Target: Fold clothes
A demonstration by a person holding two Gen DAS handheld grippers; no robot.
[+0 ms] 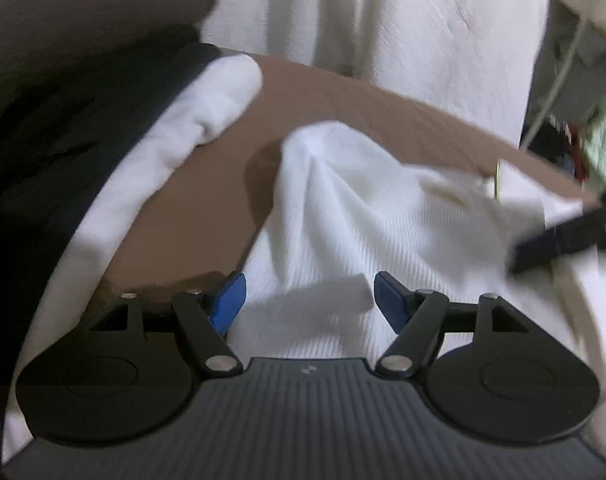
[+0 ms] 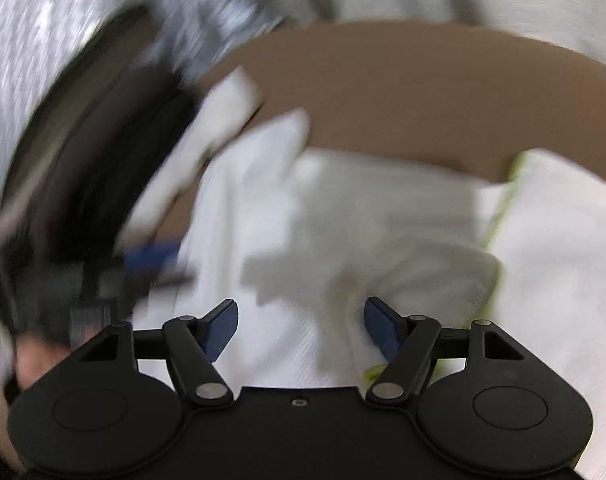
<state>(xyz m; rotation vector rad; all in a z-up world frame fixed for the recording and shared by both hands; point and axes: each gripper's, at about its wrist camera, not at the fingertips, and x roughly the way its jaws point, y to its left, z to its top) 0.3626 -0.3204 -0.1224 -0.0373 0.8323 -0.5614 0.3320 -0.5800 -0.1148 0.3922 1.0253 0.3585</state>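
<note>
A brown table point(image 1: 383, 92) carries a rumpled white ribbed garment point(image 1: 363, 208) near its front edge, creased and bunched, so the folding looks unfinished. At the left lies a stack of dark and white clothes point(image 1: 151, 140), seemingly done. Both the left gripper point(image 1: 309, 298) and right gripper point(image 2: 299, 326) hover over the garment with jaws spread, grasping nothing.
</note>
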